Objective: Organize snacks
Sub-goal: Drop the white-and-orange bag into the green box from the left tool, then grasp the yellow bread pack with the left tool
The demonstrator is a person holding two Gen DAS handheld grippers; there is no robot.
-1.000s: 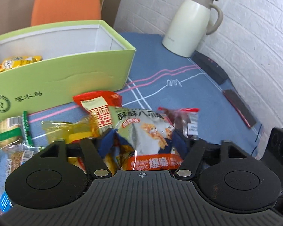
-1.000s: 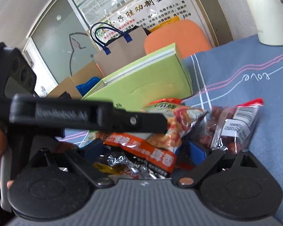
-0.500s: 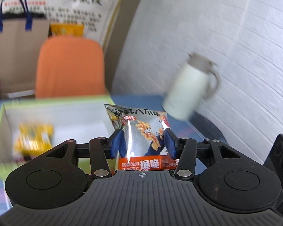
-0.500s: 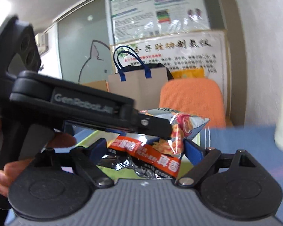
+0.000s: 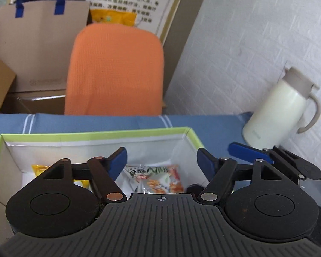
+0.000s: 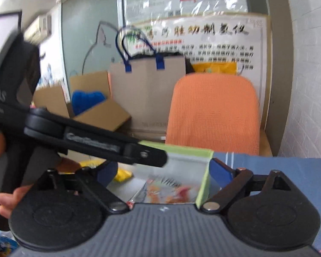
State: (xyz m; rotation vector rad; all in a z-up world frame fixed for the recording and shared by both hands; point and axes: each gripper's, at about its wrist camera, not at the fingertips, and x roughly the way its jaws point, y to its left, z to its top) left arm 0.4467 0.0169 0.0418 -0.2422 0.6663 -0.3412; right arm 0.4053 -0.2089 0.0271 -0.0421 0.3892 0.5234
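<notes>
A green box [image 5: 96, 133] with a white inside stands on the blue tablecloth. A silver and orange snack bag [image 5: 154, 178] lies on its floor, beside a yellow packet [image 5: 39, 169] at the left. My left gripper [image 5: 161, 158] is open and empty above the box. In the right wrist view the same bag [image 6: 171, 189] lies blurred in the box [image 6: 204, 171]. My right gripper [image 6: 164, 170] is open and empty above the box's right wall. The left gripper's body [image 6: 96, 143] crosses that view.
A cream thermos jug [image 5: 282, 111] stands at the right on the blue cloth [image 5: 96, 121] by the white brick wall. An orange chair [image 5: 115, 70] stands behind the table, with a paper bag [image 5: 40, 42] and cardboard boxes beyond.
Both grippers carried the silver and orange bag up from the snack pile and over the green box, then opened. The bag now lies inside the box.
</notes>
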